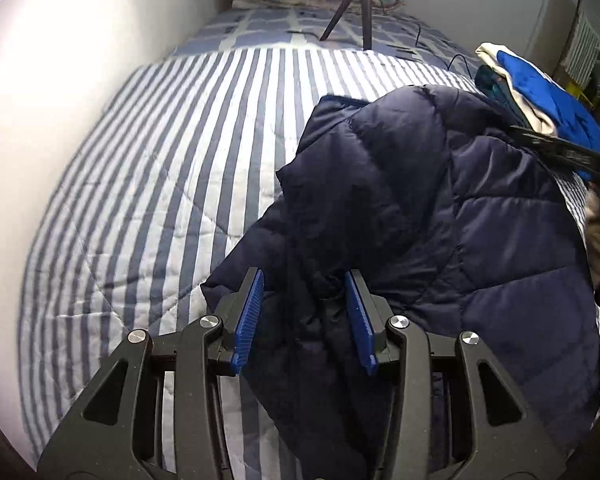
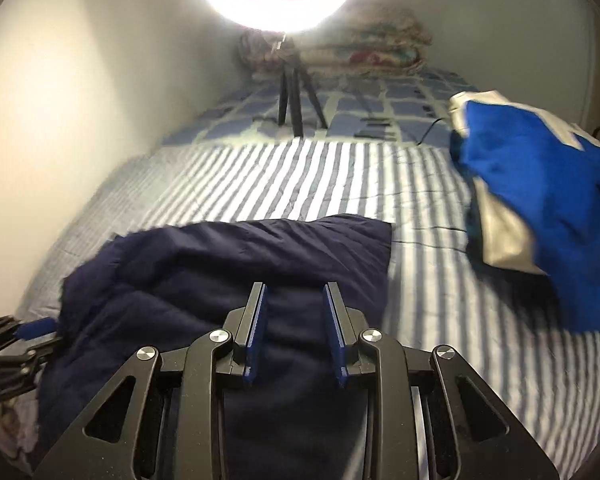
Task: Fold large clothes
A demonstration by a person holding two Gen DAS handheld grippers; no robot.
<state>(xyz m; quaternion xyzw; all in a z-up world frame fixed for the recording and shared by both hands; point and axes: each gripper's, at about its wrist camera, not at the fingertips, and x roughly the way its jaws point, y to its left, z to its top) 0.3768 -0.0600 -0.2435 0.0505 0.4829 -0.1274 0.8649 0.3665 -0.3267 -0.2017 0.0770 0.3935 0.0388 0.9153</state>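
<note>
Hard to tell if the left gripper pinches the puffy, quilted navy coat between its wide-apart ribbed blue pads; coat bottom cut off below. Right gripper also gaping over the coat, nothing clearly pinched. Coat on the striped quilt, blurry blue top far right.

My puffer jacket navy; quilt blue-white striped (checked blue beyond); folded pile royal blue, cream; my gripper pads blue.

Left tongs spread wide around bunched navy quilted jacket on striped bed; blue-and-cream clothes beyond, rightward.
</note>
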